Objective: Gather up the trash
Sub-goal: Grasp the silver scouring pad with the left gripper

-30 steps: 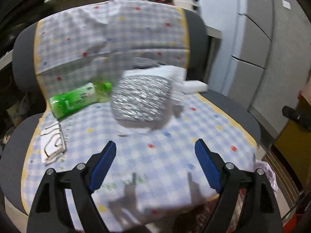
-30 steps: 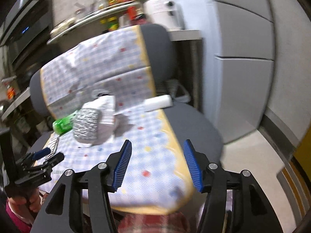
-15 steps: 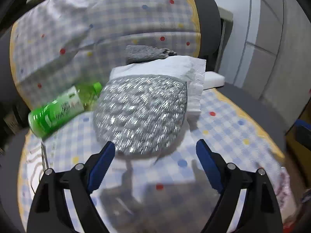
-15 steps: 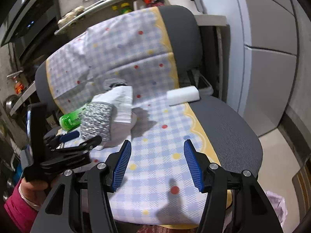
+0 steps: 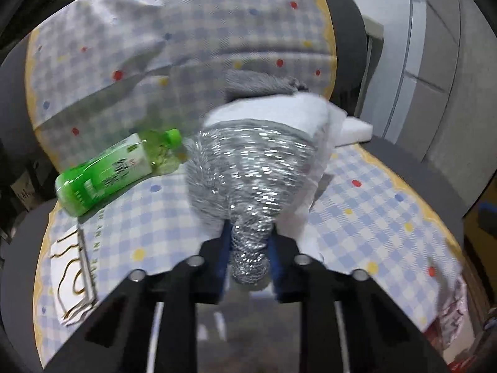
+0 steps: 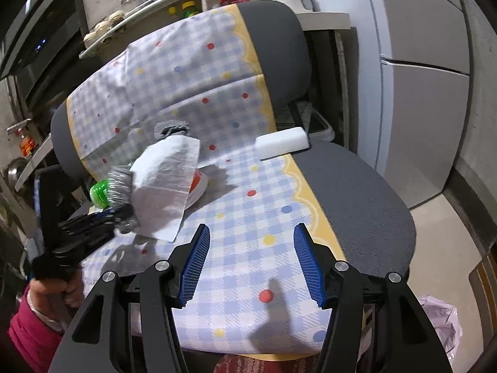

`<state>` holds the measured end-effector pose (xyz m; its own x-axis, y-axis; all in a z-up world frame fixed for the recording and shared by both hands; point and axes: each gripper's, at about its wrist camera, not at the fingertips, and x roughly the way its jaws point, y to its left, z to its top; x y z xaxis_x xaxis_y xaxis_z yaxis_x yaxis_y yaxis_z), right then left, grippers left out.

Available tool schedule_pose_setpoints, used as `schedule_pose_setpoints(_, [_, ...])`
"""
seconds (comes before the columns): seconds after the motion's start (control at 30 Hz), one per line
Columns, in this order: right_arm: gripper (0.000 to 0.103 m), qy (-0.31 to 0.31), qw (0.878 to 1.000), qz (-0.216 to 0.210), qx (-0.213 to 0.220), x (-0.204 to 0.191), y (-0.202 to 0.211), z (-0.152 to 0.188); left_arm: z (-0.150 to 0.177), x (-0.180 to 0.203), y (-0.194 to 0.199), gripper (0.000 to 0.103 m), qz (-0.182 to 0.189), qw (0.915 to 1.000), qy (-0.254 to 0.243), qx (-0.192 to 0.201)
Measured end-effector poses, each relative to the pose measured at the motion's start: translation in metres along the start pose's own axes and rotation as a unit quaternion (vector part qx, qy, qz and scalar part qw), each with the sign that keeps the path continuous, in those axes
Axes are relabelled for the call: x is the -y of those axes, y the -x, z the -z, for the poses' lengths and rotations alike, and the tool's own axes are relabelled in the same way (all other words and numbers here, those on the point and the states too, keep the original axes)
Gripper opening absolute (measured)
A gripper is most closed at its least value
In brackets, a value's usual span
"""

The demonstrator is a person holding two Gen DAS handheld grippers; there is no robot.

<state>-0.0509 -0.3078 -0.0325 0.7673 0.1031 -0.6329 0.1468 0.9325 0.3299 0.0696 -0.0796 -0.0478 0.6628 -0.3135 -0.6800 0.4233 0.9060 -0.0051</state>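
On the chair seat (image 6: 357, 186), left claw (image 5: 250, 242), earlier apart, now clamps the silver scrubber (image 5: 248, 171); right claw (image 6: 251, 261) apart.

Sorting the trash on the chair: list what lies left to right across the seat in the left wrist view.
Paper scrap with brown squiggles → green bottle → silver scouring pad, clamped in the left gripper → white sponge block.
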Motion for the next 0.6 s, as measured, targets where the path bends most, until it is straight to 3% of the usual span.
schedule_pose_setpoints(0.13, [0.058,0.017,1.0,-0.015,0.0,-0.018,-0.003,-0.001,0.009,-0.024,0.047,0.01,0.018,0.9985,0.035,0.039])
schedule_pose_setpoints(0.27, [0.064,0.039,0.998,-0.039,-0.001,-0.046,-0.012,-0.005,0.017,-0.044,0.078,0.01,0.0,0.9964,0.062,0.059])
schedule_pose_setpoints(0.43, [0.064,0.08,0.995,-0.061,0.005,-0.09,-0.031,-0.014,0.024,-0.068,0.083,0.01,-0.037,0.9943,0.086,0.052])
schedule_pose_setpoints(0.6, [0.063,0.127,0.99,-0.064,0.015,-0.13,-0.061,-0.023,0.03,-0.086,0.079,0.01,-0.029,0.992,0.113,0.048])
